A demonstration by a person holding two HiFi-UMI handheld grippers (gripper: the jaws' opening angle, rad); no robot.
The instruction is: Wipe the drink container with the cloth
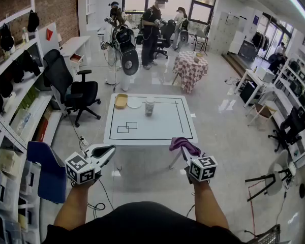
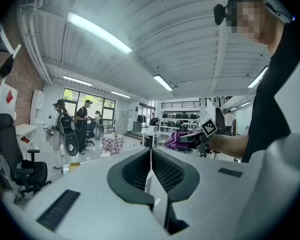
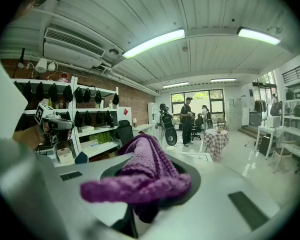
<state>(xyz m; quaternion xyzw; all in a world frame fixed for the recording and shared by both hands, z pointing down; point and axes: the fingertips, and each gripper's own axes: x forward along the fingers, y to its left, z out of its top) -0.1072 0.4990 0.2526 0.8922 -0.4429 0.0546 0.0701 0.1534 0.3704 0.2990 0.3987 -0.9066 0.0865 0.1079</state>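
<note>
The drink container (image 1: 149, 106), a small clear jar with a pale lid, stands upright on the far part of the white table (image 1: 162, 131). A purple knitted cloth (image 1: 183, 145) (image 3: 142, 176) is bunched in my right gripper (image 1: 179, 148) (image 3: 145, 159), which is shut on it and held short of the table's near right corner. The cloth hides that gripper's fingertips. My left gripper (image 1: 105, 151) (image 2: 150, 156) is held before the near left corner, its jaws closed together with nothing between them. In the left gripper view, the right gripper (image 2: 192, 138) and the cloth (image 2: 176, 139) show off to the right.
A yellow bowl (image 1: 121, 101) and a white plate (image 1: 134, 102) sit left of the container. A black office chair (image 1: 73, 88) and shelves (image 1: 15, 111) line the left. A blue bin (image 1: 47, 173) stands near my left arm. People (image 1: 152, 29) stand at the back by a checkered round table (image 1: 189, 67).
</note>
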